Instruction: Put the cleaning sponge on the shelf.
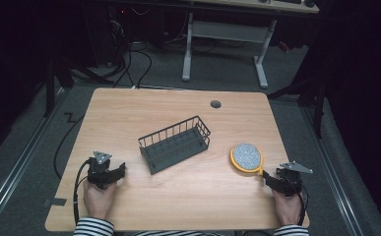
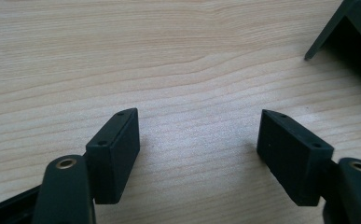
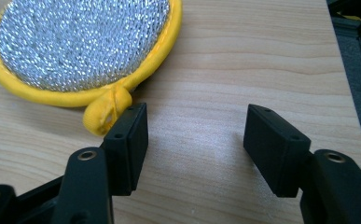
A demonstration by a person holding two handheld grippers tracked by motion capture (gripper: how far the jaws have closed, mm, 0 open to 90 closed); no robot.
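Observation:
A round scouring pad [image 1: 247, 157] with a silver mesh face and a yellow rim lies on the wooden table [image 1: 178, 201], right of centre. Its yellow loop [image 3: 107, 112] sits just beyond the left jaw in the right gripper view. My right gripper [image 1: 271, 179] rests on the table just right of and below the pad [image 3: 82, 44], open, nothing between its fingers [image 3: 129, 140]. A dark wire basket [image 1: 174, 143] stands empty mid-table; its corner [image 2: 350, 28] shows in the left gripper view. My left gripper [image 1: 119, 171] lies near the front left, open over bare wood [image 2: 197, 135].
A round cable hole [image 1: 215, 104] is set near the table's far edge. Beyond the table stands a white desk frame [image 1: 225, 44] on grey carpet, with cables on the floor. The table's right edge [image 3: 339, 56] runs close to my right gripper.

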